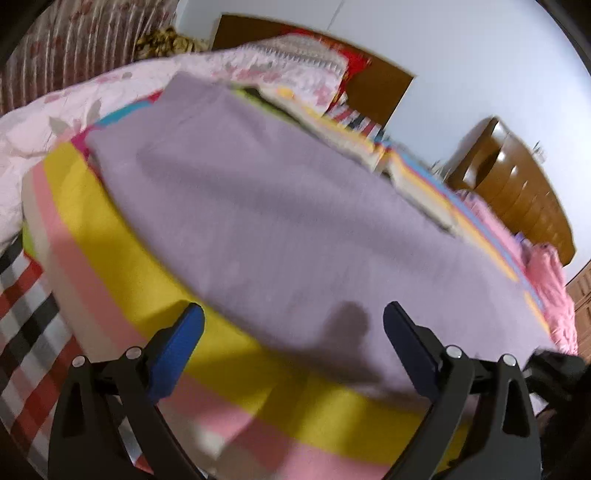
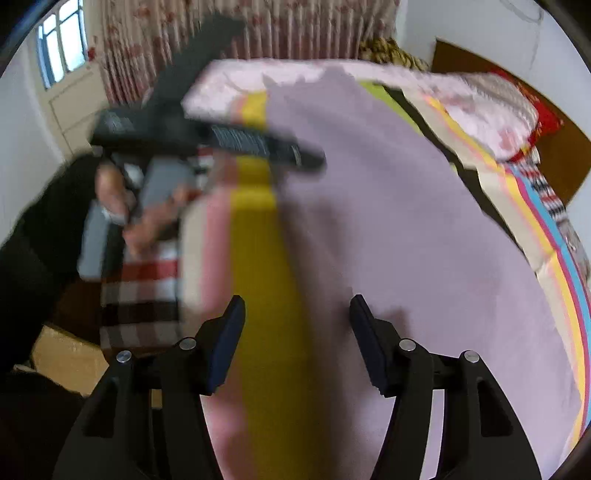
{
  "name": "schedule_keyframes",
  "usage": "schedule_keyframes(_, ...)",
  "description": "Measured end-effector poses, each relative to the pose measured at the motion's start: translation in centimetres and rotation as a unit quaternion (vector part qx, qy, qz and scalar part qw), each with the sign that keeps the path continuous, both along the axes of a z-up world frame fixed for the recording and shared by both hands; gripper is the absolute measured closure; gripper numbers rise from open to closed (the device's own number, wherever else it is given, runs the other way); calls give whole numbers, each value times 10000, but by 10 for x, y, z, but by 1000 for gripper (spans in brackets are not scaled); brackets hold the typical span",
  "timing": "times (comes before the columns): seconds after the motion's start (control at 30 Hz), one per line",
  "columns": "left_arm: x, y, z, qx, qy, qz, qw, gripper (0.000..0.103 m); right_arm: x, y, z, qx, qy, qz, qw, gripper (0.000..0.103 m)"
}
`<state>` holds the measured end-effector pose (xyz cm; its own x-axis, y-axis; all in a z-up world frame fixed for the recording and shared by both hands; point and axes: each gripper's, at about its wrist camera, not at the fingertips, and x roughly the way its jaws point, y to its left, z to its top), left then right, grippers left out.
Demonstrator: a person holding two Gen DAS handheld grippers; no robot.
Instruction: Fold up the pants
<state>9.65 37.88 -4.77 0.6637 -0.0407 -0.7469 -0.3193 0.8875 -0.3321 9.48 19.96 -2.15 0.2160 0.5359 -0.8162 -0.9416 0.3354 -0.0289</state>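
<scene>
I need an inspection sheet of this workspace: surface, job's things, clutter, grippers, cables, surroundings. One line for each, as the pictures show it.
Surface: bed with striped sheet, yellow and pink bands.
Job's things: lilac pants lie spread flat on the sheet.
Clutter: pink floral quilt and folded striped bedding lie along the pants' far sides.
Grippers: left gripper jaws open, empty; right gripper jaws apart, empty.
Cables: nothing seen.
Surroundings: curtain, window, wooden dresser.
</scene>
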Motion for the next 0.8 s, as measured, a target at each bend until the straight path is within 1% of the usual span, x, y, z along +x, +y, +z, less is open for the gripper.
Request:
schedule_keyframes(0.03,-1,-2,-6,84,131,33,9999,4,-1,3,4,148,-68,-51,9999,40)
schedule_keyframes(0.07,-3,-1,-8,107,54,68,9999,4,1,9,7,332,-148,-129,9993,35)
schedule_keyframes(0.1,-2,-1,-9,98,35,102,9999,4,4,15,4,398,-53,-169,9990,35)
schedule_keyframes(0.13,-2,0,-9,103,45,128,9999,4,9,25,-9,227,448,-123,9987,29)
schedule_keyframes(0.17,-2,-2,-9,141,71,146,9998,4,7,26,-15,147,478,-77,9987,28)
schedule_keyframes(0.2,-2,-4,-9,194,80,156,9997,3,-3,29,-17,26,191,57,9998,28)
schedule_keyframes(0.23,-1,-6,-10,242,98,143,9996,3,-10,28,-17,-62,3,148,9999,28)
schedule_keyframes(0.27,0,-8,-10,257,93,136,9995,3,-8,26,-15,-74,81,155,9998,28)
schedule_keyframes(0.33,-2,-7,-11,247,63,122,9996,2,-2,15,-9,78,462,220,9987,29)
schedule_keyframes(0.37,-2,-7,-12,242,54,133,9996,2,1,9,-5,161,538,149,9983,30)
schedule_keyframes(0.43,-6,-9,-10,274,38,155,9995,1,6,-4,2,346,492,-163,9981,30)
schedule_keyframes(0.5,-6,-11,-9,273,28,163,9995,1,21,-27,6,609,441,-726,9945,27)
schedule_keyframes(0.53,-7,-12,-9,273,21,159,9995,1,33,-41,5,711,496,-1110,9900,26)
schedule_keyframes(0.6,-7,-14,-8,268,9,157,9995,1,49,-57,-2,656,638,-1543,9838,26)
schedule_keyframes(0.63,-7,-13,-8,263,-2,149,9995,1,53,-64,-7,579,768,-1649,9816,24)
schedule_keyframes(0.67,-7,-13,-9,260,-11,143,9996,1,53,-71,-13,589,943,-1608,9807,24)
schedule_keyframes(0.7,-8,-12,-9,255,-23,138,9996,1,46,-76,-13,654,963,-1423,9830,22)
schedule_keyframes(0.73,-9,-12,-10,242,-34,134,9996,1,42,-76,-13,590,989,-1273,9851,18)
schedule_keyframes(0.8,-10,-10,-9,200,-20,136,9997,1,36,-73,-10,420,1034,-1031,9884,18)
